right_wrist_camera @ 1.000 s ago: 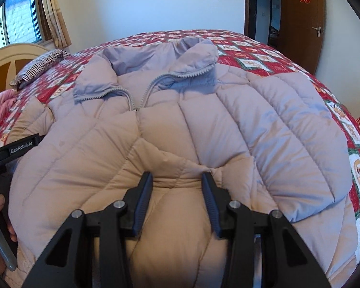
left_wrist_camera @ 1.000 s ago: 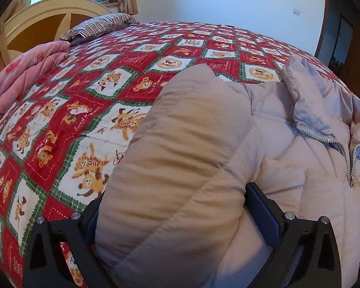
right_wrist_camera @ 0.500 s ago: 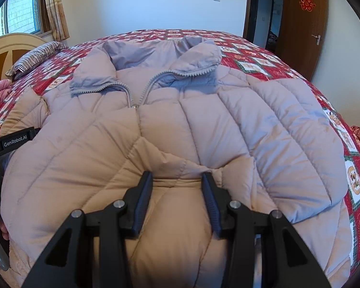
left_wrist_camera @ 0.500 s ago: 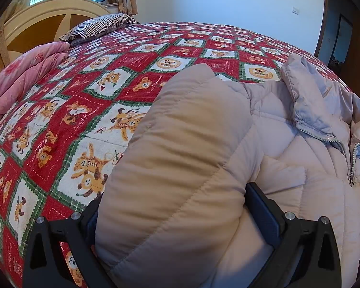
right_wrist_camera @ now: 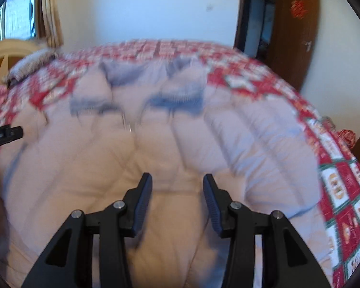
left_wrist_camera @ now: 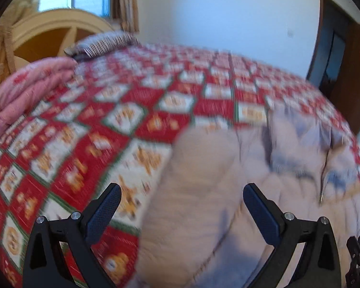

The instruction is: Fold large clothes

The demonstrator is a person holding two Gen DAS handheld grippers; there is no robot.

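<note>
A large pale pink puffer jacket [right_wrist_camera: 170,148] lies front up on the bed, collar toward the far side, zipper partly open. Its sleeve [left_wrist_camera: 194,192] lies folded over the left edge of the body. My left gripper [left_wrist_camera: 181,193] is open, jaws wide apart above the sleeve, not touching it. My right gripper [right_wrist_camera: 177,183] is open just above the jacket's lower front, with no fabric pinched between the fingers. Both views are motion-blurred.
The bed has a red and white patterned quilt [left_wrist_camera: 108,124]. A folded pink blanket [left_wrist_camera: 28,91] and a striped pillow [left_wrist_camera: 103,43] lie by the cream headboard [left_wrist_camera: 48,31]. A wooden door [right_wrist_camera: 297,33] stands at the far right.
Both grippers let go of the jacket and lifted back from it. The left jaws no longer clamp the sleeve; the right jaws no longer pinch the front fabric.
</note>
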